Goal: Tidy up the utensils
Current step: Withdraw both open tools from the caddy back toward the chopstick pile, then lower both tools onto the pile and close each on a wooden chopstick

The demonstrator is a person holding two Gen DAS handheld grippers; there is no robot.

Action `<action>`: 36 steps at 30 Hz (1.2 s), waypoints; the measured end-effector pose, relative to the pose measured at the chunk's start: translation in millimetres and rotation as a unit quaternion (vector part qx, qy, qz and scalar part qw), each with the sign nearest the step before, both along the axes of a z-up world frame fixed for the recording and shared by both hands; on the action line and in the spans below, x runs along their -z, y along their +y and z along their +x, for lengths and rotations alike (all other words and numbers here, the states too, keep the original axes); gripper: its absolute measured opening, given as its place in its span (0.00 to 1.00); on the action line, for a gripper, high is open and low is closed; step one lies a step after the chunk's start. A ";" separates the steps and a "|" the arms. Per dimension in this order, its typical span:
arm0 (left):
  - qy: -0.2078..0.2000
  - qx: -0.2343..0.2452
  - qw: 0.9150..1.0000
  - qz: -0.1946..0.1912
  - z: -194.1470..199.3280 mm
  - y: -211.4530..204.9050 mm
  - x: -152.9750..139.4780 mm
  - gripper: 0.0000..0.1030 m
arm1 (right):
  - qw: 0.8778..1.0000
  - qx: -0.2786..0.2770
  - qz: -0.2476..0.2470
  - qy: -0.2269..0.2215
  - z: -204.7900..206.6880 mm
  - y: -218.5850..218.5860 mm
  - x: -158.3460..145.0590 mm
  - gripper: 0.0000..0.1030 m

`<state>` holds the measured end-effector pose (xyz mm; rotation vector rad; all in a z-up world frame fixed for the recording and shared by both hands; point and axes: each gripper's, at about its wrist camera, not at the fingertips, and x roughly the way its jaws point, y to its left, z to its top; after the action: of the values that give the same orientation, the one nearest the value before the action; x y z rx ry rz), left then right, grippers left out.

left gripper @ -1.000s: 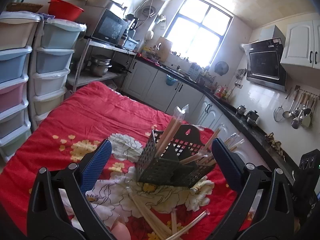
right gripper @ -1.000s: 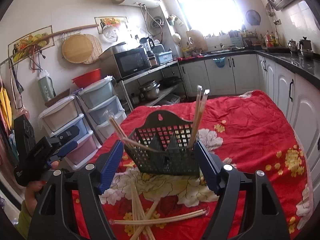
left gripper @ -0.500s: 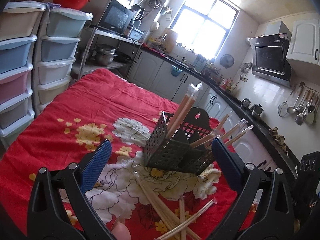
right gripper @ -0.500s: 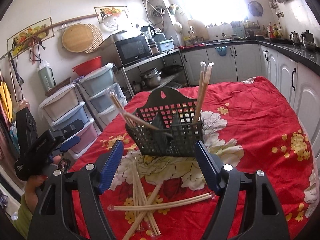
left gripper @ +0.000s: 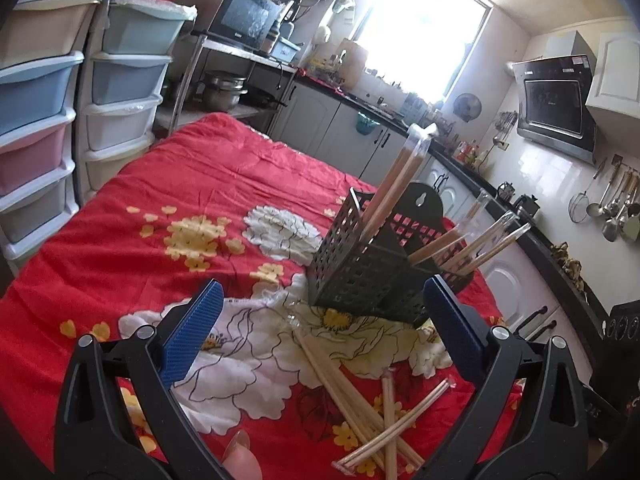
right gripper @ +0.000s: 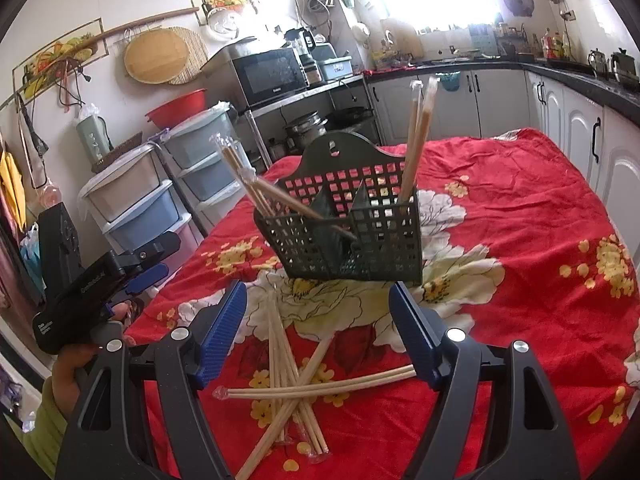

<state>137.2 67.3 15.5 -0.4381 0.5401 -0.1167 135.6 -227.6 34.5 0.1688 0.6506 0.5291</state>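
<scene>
A dark perforated utensil basket (right gripper: 348, 232) stands upright on the red floral cloth (right gripper: 520, 240), on the white flower print near the table's middle. Wrapped chopstick pairs lean out of its compartments: two nearly upright at one end (right gripper: 418, 140), several splayed outward at the other (right gripper: 248, 184). More wrapped chopsticks (right gripper: 296, 384) lie loose and crossed on the cloth just in front of the basket.

The right gripper (right gripper: 318, 332) is tilted downward over this loose pile, its blue-padded jaws spread wide with nothing between them — the pile lies below the gap, untouched. The left gripper (left gripper: 320, 332) is likewise angled down toward the cloth, jaws wide apart and empty, with the basket ahead of it and the crossed chopsticks (left gripper: 380, 412) lower right of its gap. In the right wrist view the left hand (right gripper: 72, 364) grasps that gripper's black handle at the table's edge — a green sleeve (right gripper: 44, 428) shows at the wrist.
</scene>
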 end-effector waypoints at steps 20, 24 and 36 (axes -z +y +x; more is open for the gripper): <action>0.076 0.017 0.997 -0.013 15.1 -1.6 45.5 0.78 | 0.997 -0.026 -0.059 0.045 -6.3 18.4 44.9 0.69; 0.098 0.035 0.994 -0.033 20.0 -3.5 55.4 0.57 | 0.996 -0.009 -0.059 0.059 -2.4 11.1 52.3 0.69; 0.155 0.076 0.983 -0.057 48.9 -21.9 75.8 0.34 | 0.991 0.043 -0.072 0.105 15.1 -10.3 73.3 0.69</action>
<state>186.1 45.4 -60.3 -0.5299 0.8767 -0.2293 150.7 -237.8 -38.8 0.1158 0.8792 0.3813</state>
